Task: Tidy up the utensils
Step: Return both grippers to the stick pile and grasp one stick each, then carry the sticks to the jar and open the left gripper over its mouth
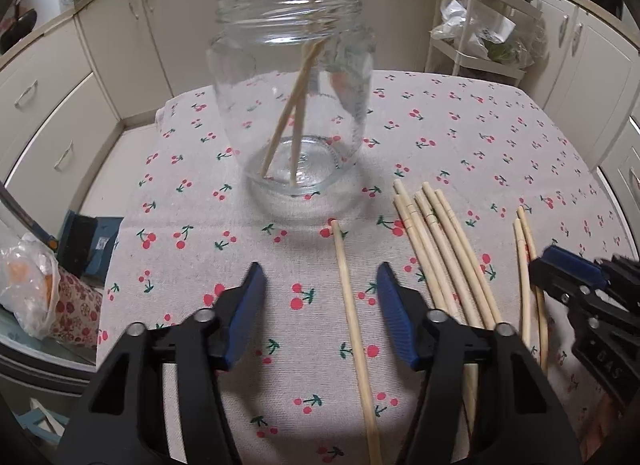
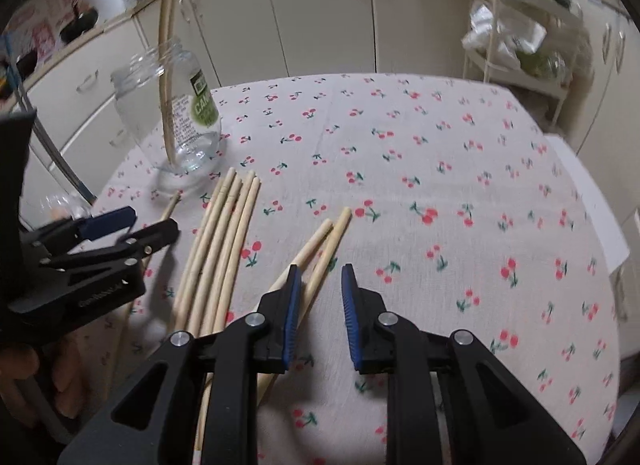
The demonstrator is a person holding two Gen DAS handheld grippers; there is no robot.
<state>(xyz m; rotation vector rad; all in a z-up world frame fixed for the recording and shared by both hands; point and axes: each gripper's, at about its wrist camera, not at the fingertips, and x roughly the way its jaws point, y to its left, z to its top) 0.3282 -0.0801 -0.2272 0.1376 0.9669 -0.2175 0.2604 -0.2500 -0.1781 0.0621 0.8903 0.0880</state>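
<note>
On cherry cloth [image 1: 460, 133], glass jar [image 1: 292, 105] holding two chopsticks [image 1: 298, 105], both grippers' fingers released.

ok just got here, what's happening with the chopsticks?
A person with a handheld gripper in each hand is sorting wooden chopsticks into a glass jar on the cherry-print tablecloth. Two chopsticks already stand in the jar. The left gripper is open, with a single chopstick lying on the cloth between its fingers. The right gripper is open too, at a loose pair. A bundle of chopsticks still lies between them.
</note>
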